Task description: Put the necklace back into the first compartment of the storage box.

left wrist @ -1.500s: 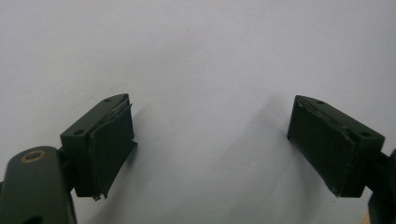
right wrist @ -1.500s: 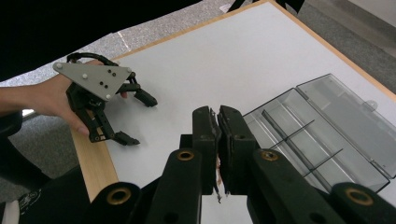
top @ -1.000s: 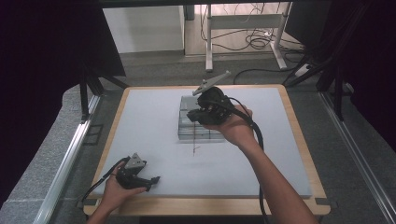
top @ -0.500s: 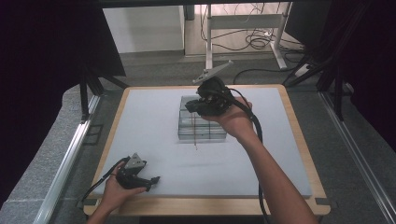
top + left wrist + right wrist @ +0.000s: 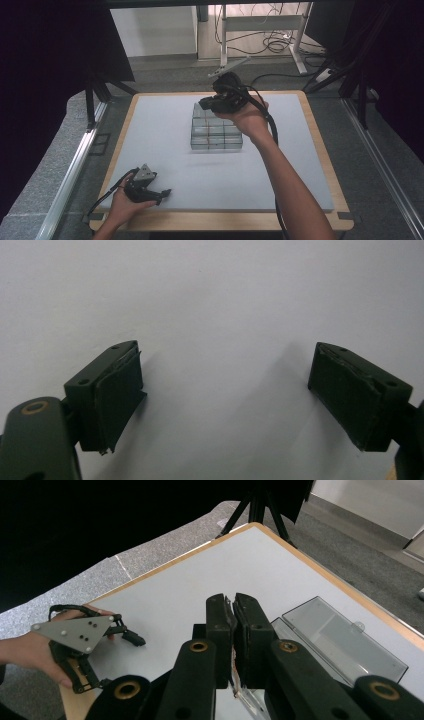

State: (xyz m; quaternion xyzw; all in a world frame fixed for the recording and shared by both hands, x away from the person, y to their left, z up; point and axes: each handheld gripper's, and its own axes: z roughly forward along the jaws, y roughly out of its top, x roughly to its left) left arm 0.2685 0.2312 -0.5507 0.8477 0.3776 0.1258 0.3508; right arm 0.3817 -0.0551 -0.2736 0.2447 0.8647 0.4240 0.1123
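While your left gripper rests wide open on the table at near left, the clear box sits mid-table. Your right gripper is clamped, seemingly on its lid. Next, swing the lid fully back.

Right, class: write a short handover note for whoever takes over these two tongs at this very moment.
Left tongs: open and empty, resting on the grey mat near its front left corner.
Right tongs: shut, held at the far end of the clear boxes. A thin clear edge seems pinched between them, probably part of a lid.
Boxes: one block in the middle of the mat.
Done: one lid looks swung open.
Left: probably the other boxes; their contents can't be made out.
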